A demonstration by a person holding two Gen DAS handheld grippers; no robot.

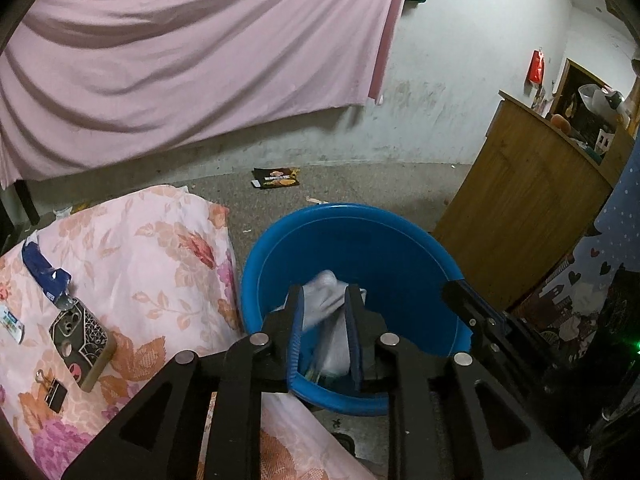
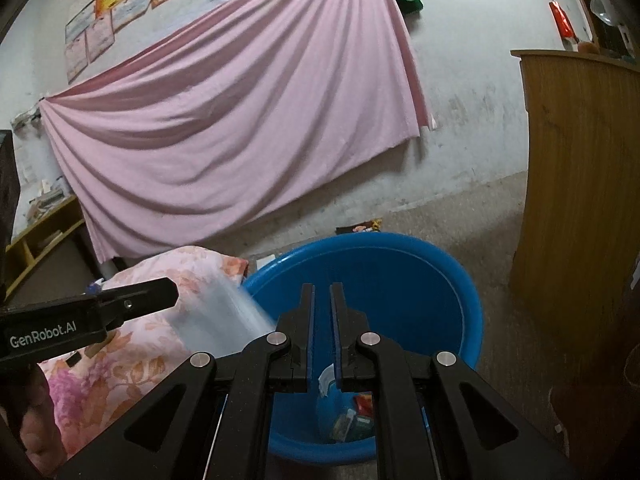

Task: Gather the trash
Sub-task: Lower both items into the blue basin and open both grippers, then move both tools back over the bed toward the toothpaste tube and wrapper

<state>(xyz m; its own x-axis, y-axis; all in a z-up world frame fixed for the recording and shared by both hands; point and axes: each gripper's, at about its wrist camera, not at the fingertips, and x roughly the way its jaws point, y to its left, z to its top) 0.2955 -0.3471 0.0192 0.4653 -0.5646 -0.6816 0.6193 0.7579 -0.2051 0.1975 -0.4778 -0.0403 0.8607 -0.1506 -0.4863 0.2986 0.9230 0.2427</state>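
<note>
A blue plastic basin point(image 1: 384, 240) stands on the floor beside the bed, with several small wrappers at its bottom point(image 2: 352, 420). My left gripper point(image 1: 325, 298) is shut on a white plastic bag point(image 1: 320, 300) and holds it over the basin; the bag shows blurred in the right wrist view point(image 2: 224, 316). My right gripper point(image 2: 322, 292) hangs over the basin with its jaws nearly together and nothing between them. A blue wrapper point(image 1: 42, 270) lies on the bed. A dark snack packet point(image 1: 276, 178) lies on the floor by the wall.
The floral bedspread point(image 1: 152, 248) holds a phone point(image 1: 82, 342), a binder clip point(image 1: 54, 392) and a small white packet point(image 1: 12, 324). A wooden cabinet point(image 1: 520, 200) stands right of the basin. A pink sheet point(image 2: 240, 112) hangs on the wall. A low shelf point(image 2: 36, 236) stands far left.
</note>
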